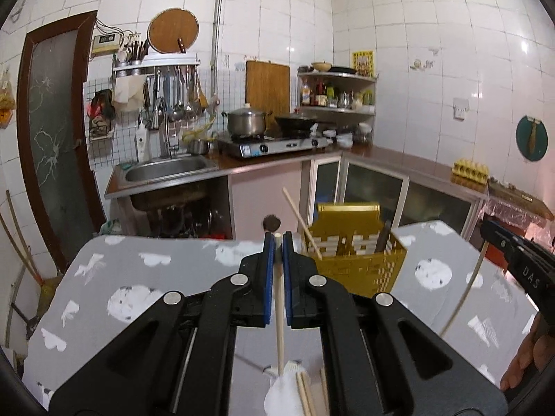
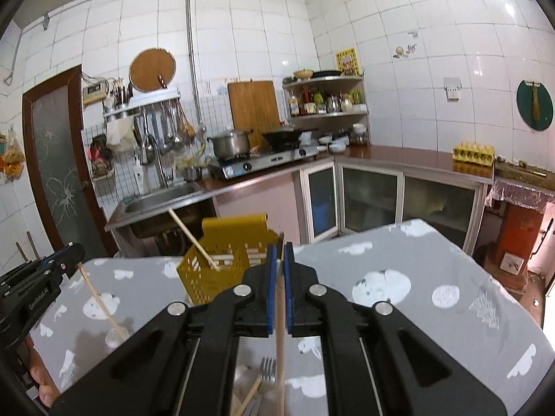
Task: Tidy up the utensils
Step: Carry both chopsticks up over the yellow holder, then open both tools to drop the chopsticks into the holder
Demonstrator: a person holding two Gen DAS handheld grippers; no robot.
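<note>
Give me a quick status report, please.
Left gripper shut on spoon. Right gripper shut on chopstick. Yellow basket ahead, one chopstick inside. Path clear.

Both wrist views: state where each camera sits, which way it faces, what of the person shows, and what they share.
Left wrist: on the left gripper, facing along its fingers over the grey table toward the yellow basket and sink counter; a thin wooden stick is clamped; the right gripper and fingers show at right.
Right wrist: on the right gripper, facing likewise, also clamping a stick; the left gripper enters at left.
Shared: the basket, table, stove.
</note>
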